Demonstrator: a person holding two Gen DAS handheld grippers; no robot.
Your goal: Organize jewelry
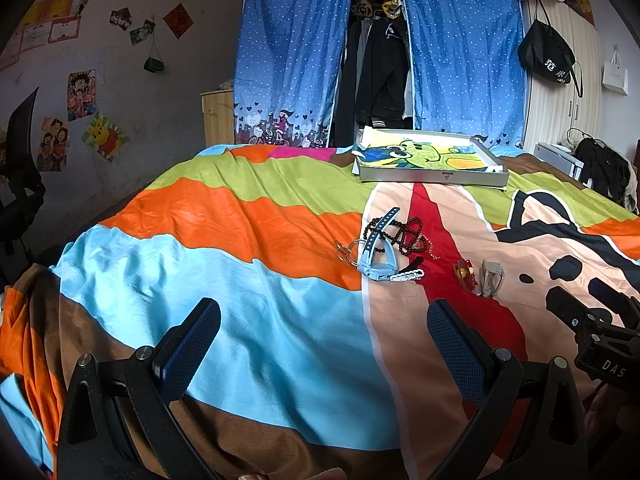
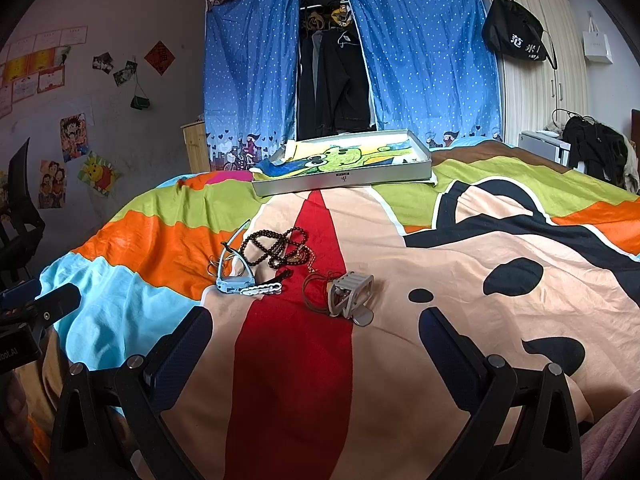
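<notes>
Here, in the left wrist view, the left gripper (image 1: 324,344) hangs above the bed (image 1: 256,320) with its two fingers spread wide and nothing between them. The jewelry lies in a small cluster at about 1 o'clock from it, well apart: a pale blue watch (image 1: 378,250) with its strap arched up, dark beads (image 1: 404,232) tangled just behind it, thin rings (image 1: 348,250) touching its left side, and a white clip (image 1: 408,275) at its base. A red trinket (image 1: 466,274) and a grey clasp (image 1: 492,278) sit just right of those, on the red stripe's edge. A shallow tray (image 1: 432,178) lined with a cartoon print rests farther off at 12 o'clock. The right gripper (image 1: 596,320) shows at 3 o'clock, its spread unclear from here.

From the right wrist view, the right gripper (image 2: 316,344) is likewise wide open and empty, over the red stripe. The clasp (image 2: 350,294) lies at 12 o'clock, nearest; the watch (image 2: 234,276), beads (image 2: 276,246) and clip (image 2: 262,290) lie at 11 o'clock. The tray (image 2: 344,180) sits beyond, at 12 o'clock.
</notes>
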